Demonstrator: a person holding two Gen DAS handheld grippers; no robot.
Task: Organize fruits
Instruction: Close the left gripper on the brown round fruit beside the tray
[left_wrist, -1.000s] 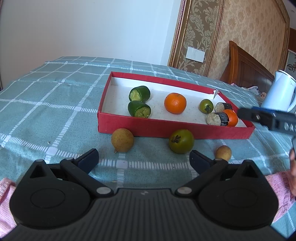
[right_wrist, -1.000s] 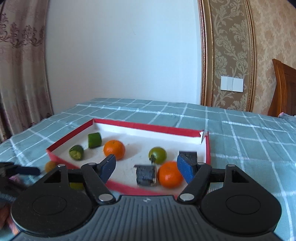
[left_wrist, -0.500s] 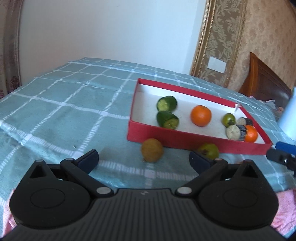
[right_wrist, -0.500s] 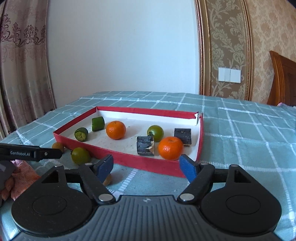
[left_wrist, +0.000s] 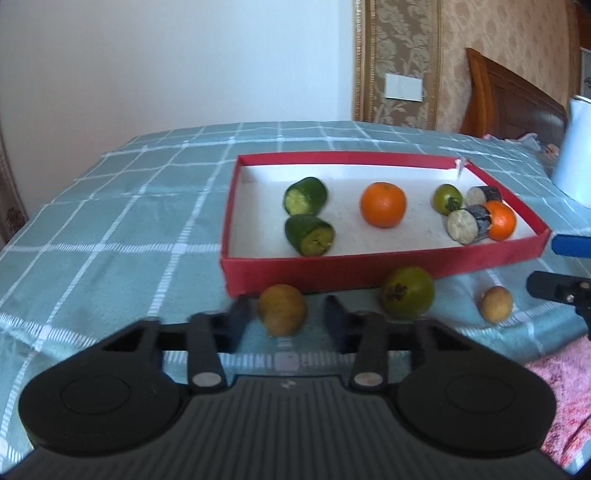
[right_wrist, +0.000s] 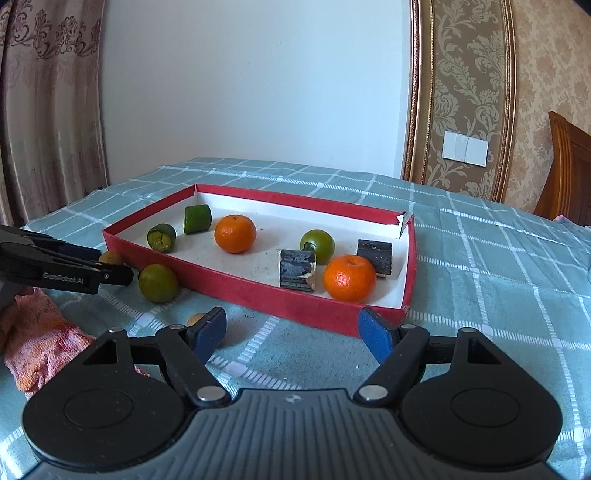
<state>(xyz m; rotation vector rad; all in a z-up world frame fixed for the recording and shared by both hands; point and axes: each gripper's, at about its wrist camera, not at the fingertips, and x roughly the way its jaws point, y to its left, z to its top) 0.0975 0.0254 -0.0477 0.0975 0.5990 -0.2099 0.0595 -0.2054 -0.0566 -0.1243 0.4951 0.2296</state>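
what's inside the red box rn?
Inside the red cardboard box: two orange tangerines, two green cucumber chunks, one green round fruit, two dark cut chunks. The near wall hides a strip of its floor.

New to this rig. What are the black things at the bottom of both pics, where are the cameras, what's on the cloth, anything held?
No robot: a person holds a two-finger hand-held gripper in each hand, each carrying a fisheye camera looking along its fingers. The left hand-held gripper is closing around a brown fruit on the checked cloth; it does not look gripped yet. The right hand-held gripper is open and empty. A red tray holds two oranges, green pieces and dark chunks. A green fruit and a small brown fruit lie outside.
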